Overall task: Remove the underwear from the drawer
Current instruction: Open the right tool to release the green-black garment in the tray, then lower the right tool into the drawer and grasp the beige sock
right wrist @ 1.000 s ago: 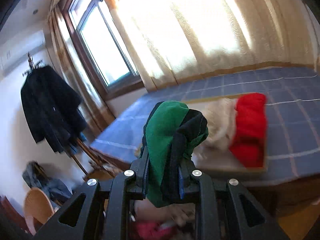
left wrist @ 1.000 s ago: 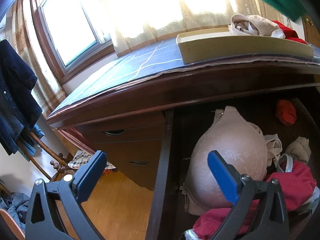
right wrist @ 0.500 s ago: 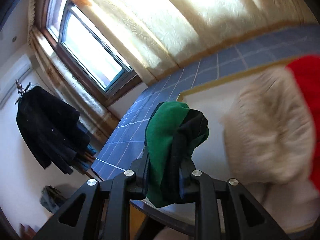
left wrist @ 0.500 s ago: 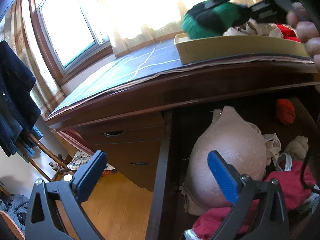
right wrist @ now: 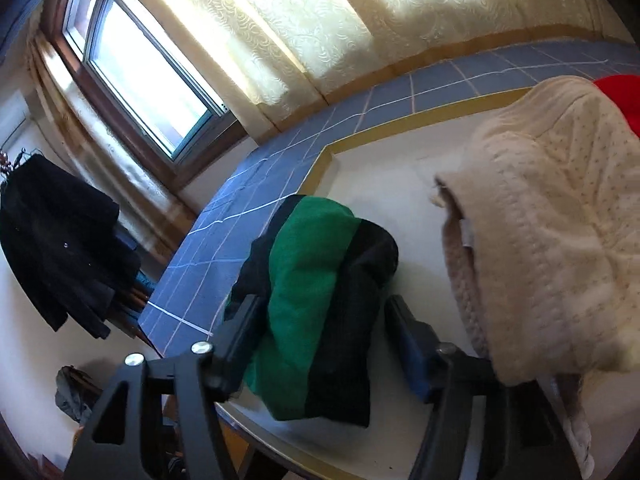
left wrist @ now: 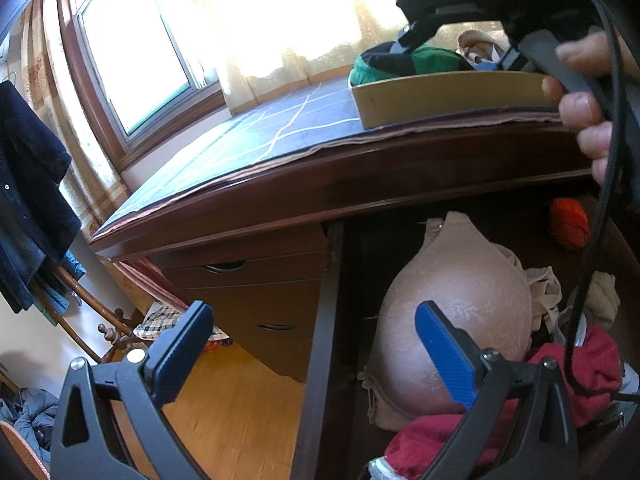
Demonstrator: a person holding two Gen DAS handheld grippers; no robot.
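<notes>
The green and black underwear (right wrist: 312, 280) lies in the yellow-rimmed tray (right wrist: 400, 128) on the desk top. My right gripper (right wrist: 320, 304) stands open around it; its jaws have just been opening, and the right pad is clear of the cloth. In the left wrist view, that right gripper (left wrist: 452, 50) and a hand are over the tray (left wrist: 440, 96) with the green underwear (left wrist: 424, 60) in it. My left gripper (left wrist: 310, 312) is open and empty above the drawer's left wall (left wrist: 324, 320). A pink bra (left wrist: 452, 312) and a red garment (left wrist: 580, 360) lie in the drawer.
Cream underwear (right wrist: 552, 220) and a red piece (right wrist: 624, 92) share the tray. A blue checked cloth (left wrist: 260, 132) covers the desk top. Closed drawers (left wrist: 256, 280) are on the left and a dark coat (left wrist: 28, 200) hangs beside them. An orange-red roll (left wrist: 568, 224) lies deep in the drawer.
The right gripper came down into the tray and opened, letting go of the green underwear, which now rests on the tray floor. The left gripper has not moved.
</notes>
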